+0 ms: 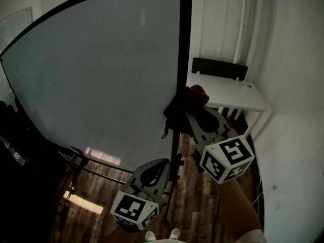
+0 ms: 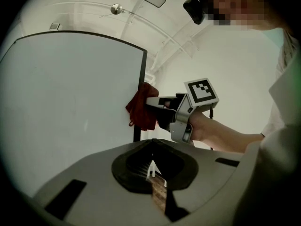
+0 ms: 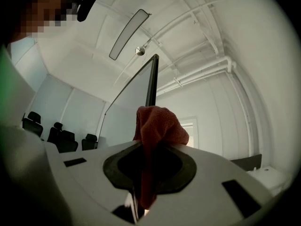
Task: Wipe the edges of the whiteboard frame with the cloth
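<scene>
The whiteboard (image 1: 101, 75) fills the left of the head view, and its black frame (image 1: 183, 59) runs down the right side. My right gripper (image 1: 190, 108) is shut on a red cloth (image 1: 196, 94) and holds it against that right edge, about halfway down. In the right gripper view the cloth (image 3: 157, 126) bunches out of the jaws just below the frame (image 3: 151, 84). My left gripper (image 1: 154, 170) hangs lower, beside the stand pole, shut and holding nothing. The left gripper view shows the cloth (image 2: 142, 108) touching the frame (image 2: 141, 79).
A white table (image 1: 228, 92) with a black chair back (image 1: 219, 67) behind it stands right of the board, against the wall. The board's stand legs (image 1: 174, 176) spread over the wood floor. Dark office chairs (image 1: 10, 125) sit at the far left.
</scene>
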A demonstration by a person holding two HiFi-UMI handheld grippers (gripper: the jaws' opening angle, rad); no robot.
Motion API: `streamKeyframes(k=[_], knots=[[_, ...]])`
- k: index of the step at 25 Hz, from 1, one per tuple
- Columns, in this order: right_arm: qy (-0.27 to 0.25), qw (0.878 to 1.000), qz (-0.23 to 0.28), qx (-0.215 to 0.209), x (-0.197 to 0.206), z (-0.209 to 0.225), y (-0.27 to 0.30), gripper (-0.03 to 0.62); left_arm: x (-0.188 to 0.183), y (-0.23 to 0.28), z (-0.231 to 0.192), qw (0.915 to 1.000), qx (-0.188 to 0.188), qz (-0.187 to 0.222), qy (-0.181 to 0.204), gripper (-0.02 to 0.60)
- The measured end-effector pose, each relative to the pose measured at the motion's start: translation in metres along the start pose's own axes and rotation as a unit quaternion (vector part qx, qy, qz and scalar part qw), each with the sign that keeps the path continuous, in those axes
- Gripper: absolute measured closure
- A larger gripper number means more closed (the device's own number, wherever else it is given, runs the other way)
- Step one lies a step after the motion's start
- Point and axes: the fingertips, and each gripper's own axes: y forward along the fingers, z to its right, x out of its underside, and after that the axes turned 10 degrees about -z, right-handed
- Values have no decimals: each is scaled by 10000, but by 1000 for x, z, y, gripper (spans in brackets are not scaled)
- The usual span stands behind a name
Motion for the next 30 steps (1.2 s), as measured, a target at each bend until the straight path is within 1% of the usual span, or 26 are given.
streamKeyframes(k=[4,9,12,19,25,30], knots=[[105,9998,-145,-18,20,6,8,551,1,9,-5,10000,-25,-35,-50,574],[214,9997,-95,-90,64,-20,-22,550,35,-14,16,10000,-12,48,20,574],[254,9995,-91,-150,81,-26,-28,551,43,-16,20,10000,-17,68,23,574],[411,9985,-284,-221,114,-20,-17,550,50,-5,12,10000,-36,-7,-62,574],[530,9969,-497,-287,138,-14,-8,550,44,6,3,9999,-52,-51,-132,574],[546,9954,-728,-311,175,-20,-11,549,55,4,3,9998,-53,-69,-161,574]])
